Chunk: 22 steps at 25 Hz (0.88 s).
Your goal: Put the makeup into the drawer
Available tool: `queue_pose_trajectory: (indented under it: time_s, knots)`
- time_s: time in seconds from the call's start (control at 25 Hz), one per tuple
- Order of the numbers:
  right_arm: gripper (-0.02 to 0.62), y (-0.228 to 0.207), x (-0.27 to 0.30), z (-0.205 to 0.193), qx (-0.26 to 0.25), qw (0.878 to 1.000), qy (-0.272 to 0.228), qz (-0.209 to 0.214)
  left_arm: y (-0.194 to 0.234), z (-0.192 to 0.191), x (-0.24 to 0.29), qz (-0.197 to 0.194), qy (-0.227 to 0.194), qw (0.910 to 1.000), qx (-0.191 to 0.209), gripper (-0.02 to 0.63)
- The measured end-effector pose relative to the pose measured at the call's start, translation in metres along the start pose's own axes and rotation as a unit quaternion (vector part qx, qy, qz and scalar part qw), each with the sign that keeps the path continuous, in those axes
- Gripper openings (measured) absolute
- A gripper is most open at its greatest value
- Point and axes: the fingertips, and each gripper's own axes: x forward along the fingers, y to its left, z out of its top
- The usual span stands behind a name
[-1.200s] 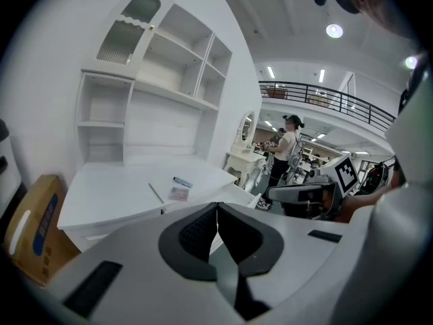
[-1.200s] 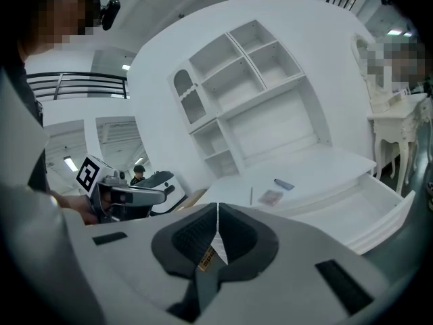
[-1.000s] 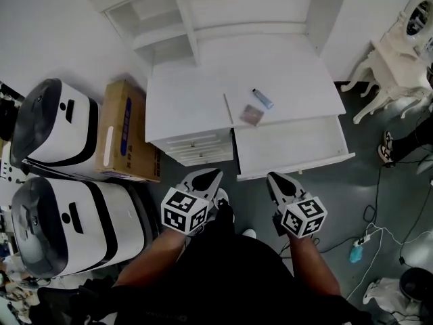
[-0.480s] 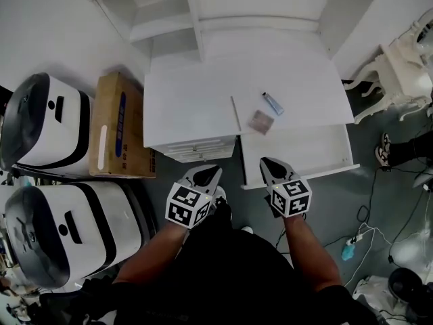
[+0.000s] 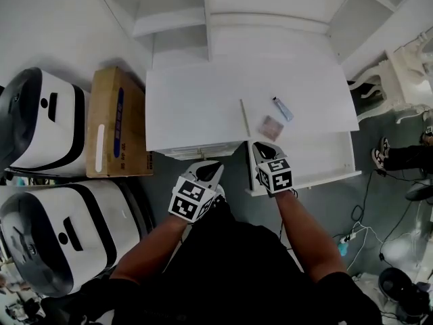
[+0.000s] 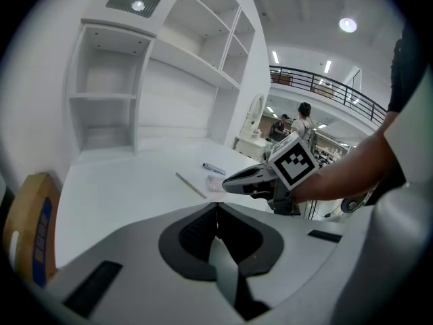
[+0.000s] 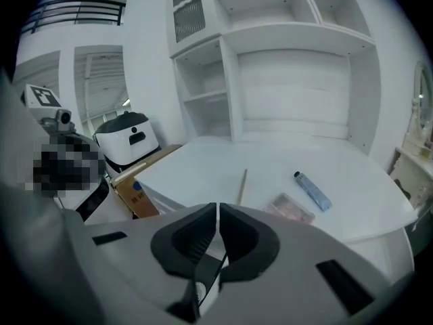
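In the head view, the white desk [image 5: 196, 100] fills the middle of the frame. The makeup lies on its right half: a thin stick [image 5: 244, 117], a pink palette [image 5: 272, 127] just right of it, and a blue tube [image 5: 283, 108] above the palette. None of the three touches another. Below them the drawer [image 5: 318, 156] stands pulled out, with nothing in the part that shows. The right gripper [image 5: 260, 146] overlaps the drawer's left end in the picture, short of the palette. The left gripper [image 5: 211, 166] hangs at the desk's front edge, lower centre. A cardboard box [image 5: 115, 120] and two white machines [image 5: 40, 120] fill the left side. In the left gripper view, its jaws are pressed together at centre with nothing between them. The right gripper [image 6: 230, 183] reaches in from the right, toward the stick [image 6: 191, 185] and the tube [image 6: 213, 168] beyond. In the right gripper view, its jaws are also closed and empty. The stick [image 7: 241, 185], palette [image 7: 289, 207] and tube [image 7: 312, 189] lie on the desk just above them, right of centre.
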Motion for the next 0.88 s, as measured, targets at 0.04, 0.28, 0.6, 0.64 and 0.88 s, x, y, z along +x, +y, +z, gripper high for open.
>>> queue_pose_trajectory:
  time_s: [0.04,0.28,0.6,0.64,0.88]
  knots:
    - [0.029,-0.003,0.009,0.000,-0.003,1.000,0.008,-0.004,0.004,0.000,0.001,-0.001,0.001,1.0000,0.000,0.011]
    - [0.032,-0.025,0.056,-0.008,-0.008,0.998,0.059,-0.026,0.024,-0.007,0.003,-0.007,0.018,0.9998,0.000,0.011]
    - [0.068,-0.032,0.088,-0.021,-0.002,0.994,0.106,-0.038,0.050,-0.011,0.004,-0.001,0.025,0.9996,-0.015,0.011]
    - [0.071,-0.032,0.089,-0.023,0.000,0.993,0.109,-0.040,0.052,-0.011,0.003,0.000,0.024,0.9996,-0.017,0.011]
    - [0.069,-0.036,0.094,-0.028,0.002,0.991,0.125,-0.050,0.058,-0.012,0.001,0.005,0.018,0.9994,-0.028,0.011]
